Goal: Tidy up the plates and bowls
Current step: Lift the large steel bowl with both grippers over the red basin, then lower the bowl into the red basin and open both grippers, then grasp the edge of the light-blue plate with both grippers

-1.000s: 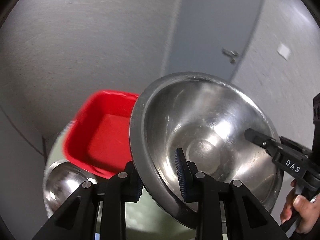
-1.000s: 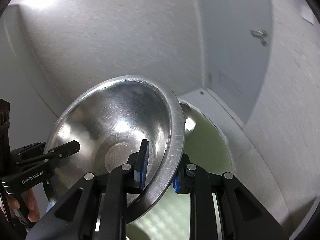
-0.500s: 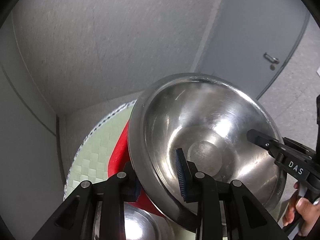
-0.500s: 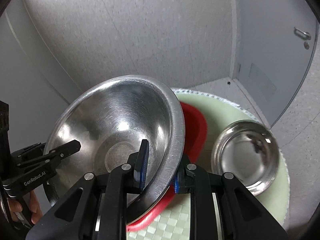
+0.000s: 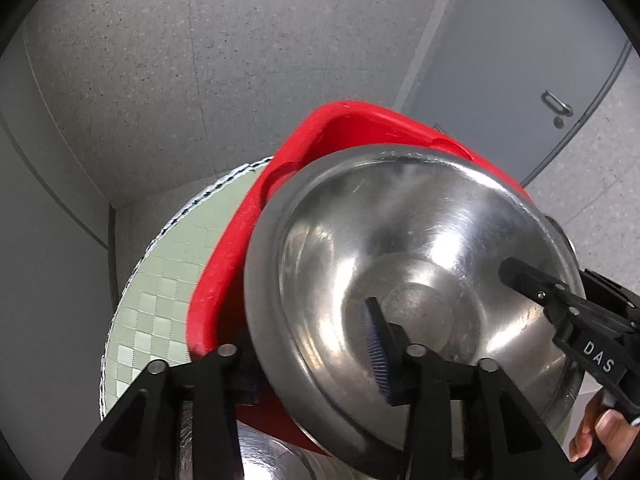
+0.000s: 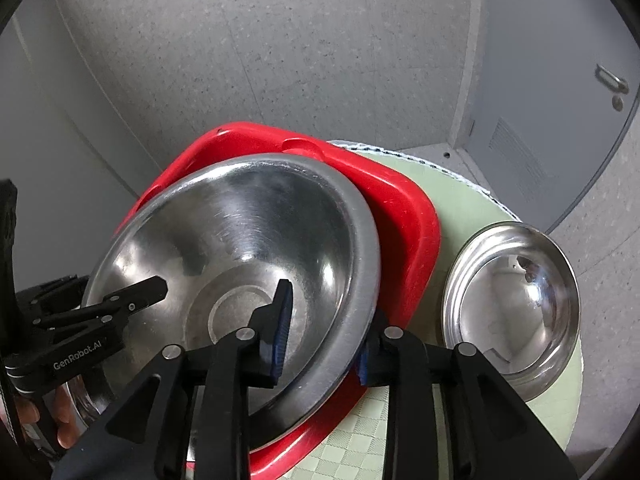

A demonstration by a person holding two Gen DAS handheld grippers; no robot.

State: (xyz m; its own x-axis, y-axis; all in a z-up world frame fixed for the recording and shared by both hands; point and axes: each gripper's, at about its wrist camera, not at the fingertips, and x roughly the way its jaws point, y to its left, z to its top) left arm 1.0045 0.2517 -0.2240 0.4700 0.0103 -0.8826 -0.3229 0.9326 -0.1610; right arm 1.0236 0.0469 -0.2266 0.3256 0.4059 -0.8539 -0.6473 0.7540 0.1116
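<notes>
Two tools straddle opposite sides of the rim of one large steel bowl, which sits inside a red square basin on a round desk covered in a pale green checked mat. In the left wrist view, the left tool has the bowl's rim at about eight o'clock between its fingers: the blue ribbed pad of the inner finger stands clear of the bowl's inner wall, and the outer finger is down between the bowl and the basin wall. Its jaws have just been opening, and the pads no longer press on the rim.

In the right wrist view, the right tool holds the same position on the bowl's rim at about four o'clock. Its inner pad hangs over the bowl's inside with a gap to the metal, and the outer finger is beside the basin's red wall. These jaws have also just been opening, with the rim between them but not clamped.

Each tool shows in the other's view, reaching over the far rim, with part of a hand on its grip at the picture's lower edge. A smaller steel bowl sits on the mat at three o'clock from the basin, just beside it. Another steel vessel shows at six o'clock in the left view, mostly hidden. Behind are a speckled grey wall and a grey door with a handle.
</notes>
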